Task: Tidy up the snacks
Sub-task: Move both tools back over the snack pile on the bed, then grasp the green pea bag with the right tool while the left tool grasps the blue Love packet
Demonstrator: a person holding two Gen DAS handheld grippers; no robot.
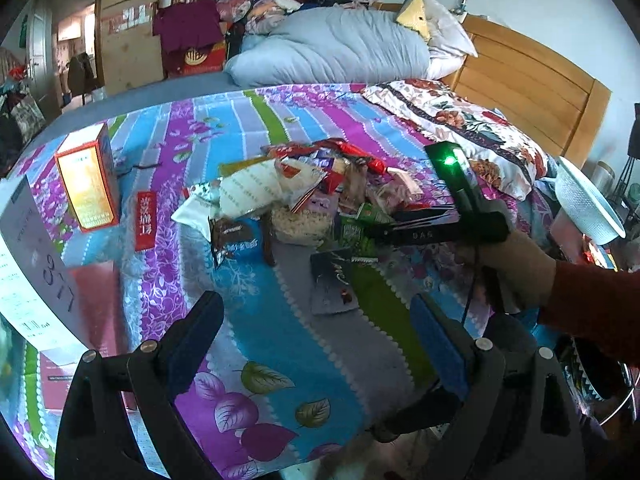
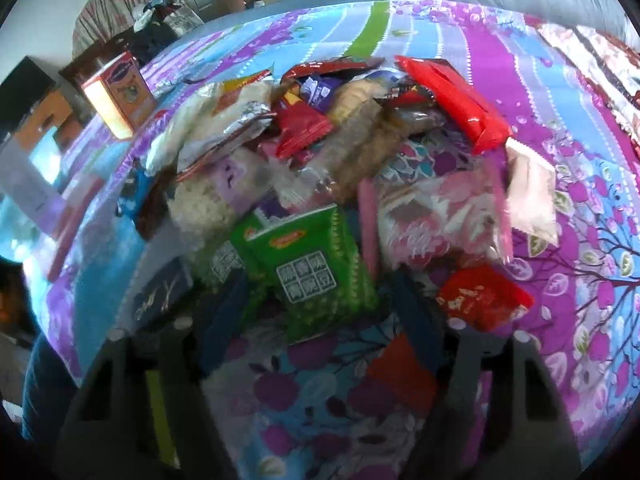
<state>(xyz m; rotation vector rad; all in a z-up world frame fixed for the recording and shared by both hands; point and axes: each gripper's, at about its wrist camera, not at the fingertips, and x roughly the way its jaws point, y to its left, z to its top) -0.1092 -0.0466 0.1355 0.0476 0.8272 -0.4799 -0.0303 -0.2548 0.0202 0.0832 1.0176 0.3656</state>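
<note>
Snacks in crinkly foil and plastic wrappers (image 2: 320,152) lie heaped in a loose pile in the middle of a bed covered with a purple, blue and green striped floral sheet (image 1: 280,360). At the near edge of the pile sits a green printed snack packet (image 2: 320,276). The right gripper (image 2: 316,316) hangs over it with its blue-padded fingers (image 2: 220,312) about half open on either side of the packet; the blur hides whether the pads touch it. The left gripper (image 1: 316,344) hovers above bare sheet, its fingers (image 1: 192,340) spread wide and holding nothing. A tall orange and gold carton (image 1: 86,184) stands upright on the sheet, well apart from the pile.
</note>
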